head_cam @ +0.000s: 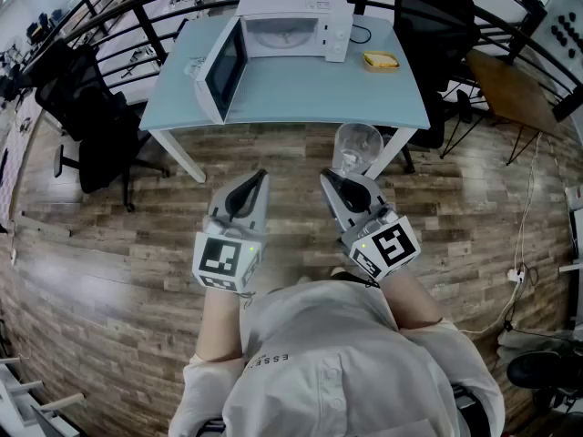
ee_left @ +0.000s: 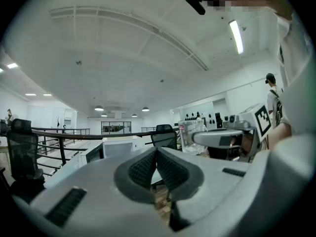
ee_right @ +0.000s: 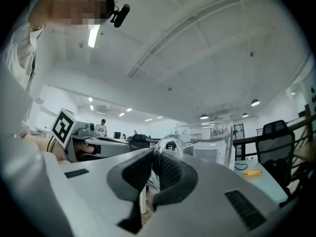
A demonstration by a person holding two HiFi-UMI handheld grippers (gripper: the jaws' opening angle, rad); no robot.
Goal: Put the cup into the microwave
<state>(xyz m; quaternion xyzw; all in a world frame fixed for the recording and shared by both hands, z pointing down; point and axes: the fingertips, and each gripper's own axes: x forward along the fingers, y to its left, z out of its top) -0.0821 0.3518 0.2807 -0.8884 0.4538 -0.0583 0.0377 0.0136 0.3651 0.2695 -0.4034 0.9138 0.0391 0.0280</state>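
Grip first: your right gripper (head_cam: 330,178) has its jaws all but closed on a thin part of the clear cup (head_cam: 357,147), seemingly the handle. The cup body hangs just beyond the jaws and to their right, off-centre. A quick swing could make it pivot or slip out. Left gripper (head_cam: 259,177): jaws together, nothing between them, level beside the right. Well ahead of both jaws: tabletop (head_cam: 301,94), then microwave (head_cam: 296,21) with its door (head_cam: 224,69) open on the left. Risk on approach: the cup could clip the tabletop edge or the door frame.
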